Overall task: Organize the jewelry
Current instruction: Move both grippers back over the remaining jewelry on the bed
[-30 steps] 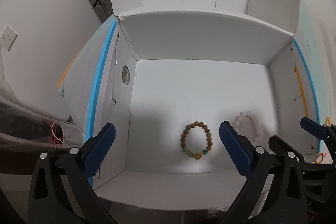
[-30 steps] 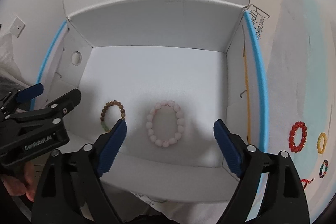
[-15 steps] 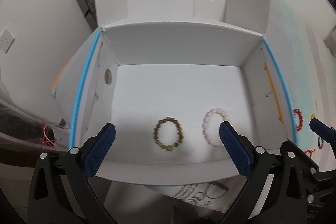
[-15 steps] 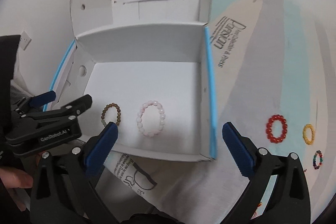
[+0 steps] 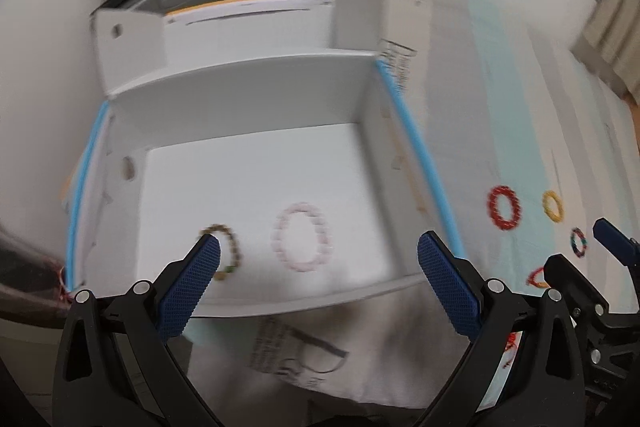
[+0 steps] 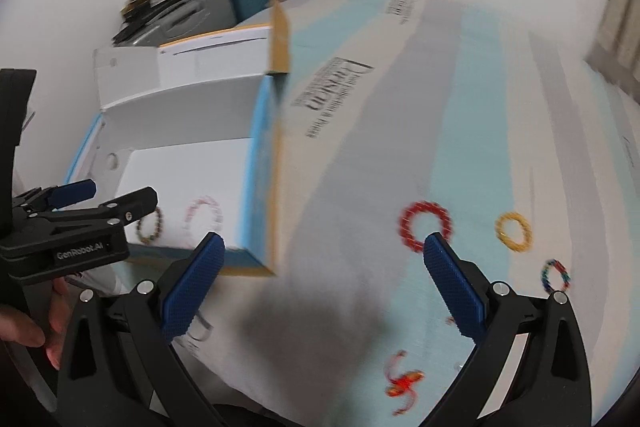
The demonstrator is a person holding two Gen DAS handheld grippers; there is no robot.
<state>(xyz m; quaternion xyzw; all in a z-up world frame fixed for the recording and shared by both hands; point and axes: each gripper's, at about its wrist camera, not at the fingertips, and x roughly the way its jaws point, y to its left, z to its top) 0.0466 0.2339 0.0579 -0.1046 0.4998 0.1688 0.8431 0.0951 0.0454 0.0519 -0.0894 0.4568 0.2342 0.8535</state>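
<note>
Right wrist view gives us the relation that matters: our right gripper [image 6: 320,273] is spread wide and empty, and the red bracelet [image 6: 425,229] lies flat on the bedcover [image 6: 460,99] just above its right pad, at centre right of the frame. We judge the right hand nearer to it than the left. A yellow bracelet [image 6: 513,231] and a multicoloured bracelet [image 6: 555,275] lie further right. In the left wrist view our left gripper [image 5: 318,271] is also spread and empty, over the near edge of the white box [image 5: 248,79], where the brown bracelet [image 5: 228,251] and pink bracelet [image 5: 302,243] rest at lower centre. Blur smears the beads; the left pad hides part of the brown one.
</note>
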